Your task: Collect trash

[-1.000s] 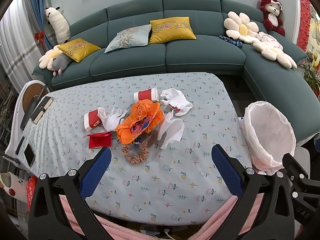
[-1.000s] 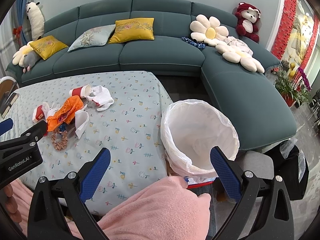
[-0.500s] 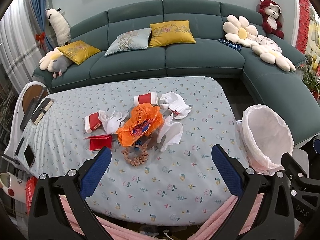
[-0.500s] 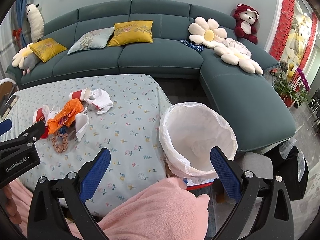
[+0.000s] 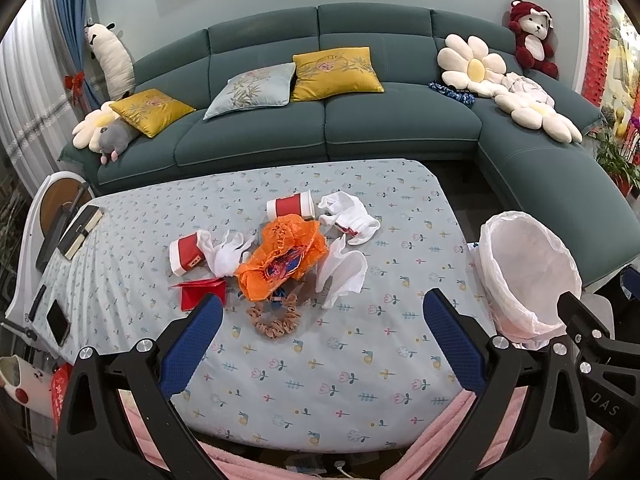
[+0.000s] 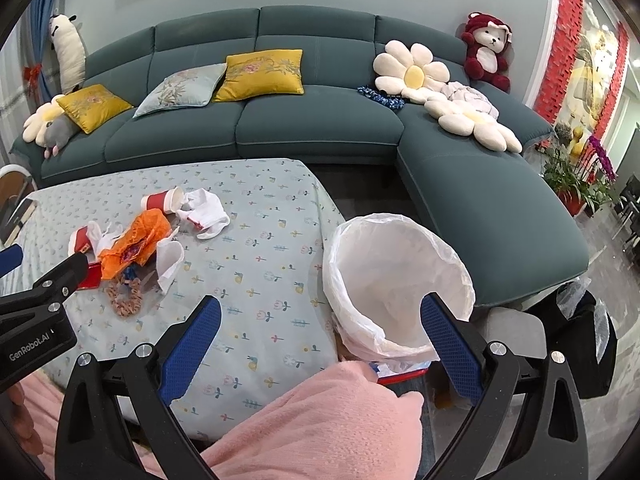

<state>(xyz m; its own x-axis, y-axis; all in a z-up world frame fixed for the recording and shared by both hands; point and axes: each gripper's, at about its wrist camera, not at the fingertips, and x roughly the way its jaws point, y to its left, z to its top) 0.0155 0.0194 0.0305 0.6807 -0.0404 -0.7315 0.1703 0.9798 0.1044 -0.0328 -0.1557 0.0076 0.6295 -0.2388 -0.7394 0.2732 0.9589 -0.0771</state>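
A pile of trash lies mid-table: an orange plastic bag (image 5: 280, 258), two red-and-white paper cups (image 5: 289, 206) (image 5: 185, 253), white crumpled tissues (image 5: 348, 216) (image 5: 342, 276), red paper (image 5: 202, 294) and a brown scrunchie (image 5: 274, 320). The pile also shows in the right wrist view, with the orange bag (image 6: 136, 242) at the left. A bin lined with a white bag (image 5: 528, 276) (image 6: 396, 276) stands off the table's right edge. My left gripper (image 5: 320, 332) is open and empty, above the table's near part. My right gripper (image 6: 320, 336) is open and empty, near the bin.
The table (image 5: 340, 380) has a floral cloth. A teal sofa (image 5: 320, 120) with cushions and plush toys runs behind and to the right. Books (image 5: 80, 226) and a phone (image 5: 58, 318) lie at the table's left edge. A pink sleeve (image 6: 312, 420) is in the foreground.
Both views have drawn back and risen slightly, so the table and bin look a little farther off. The trash has not moved. Both grippers stay open.
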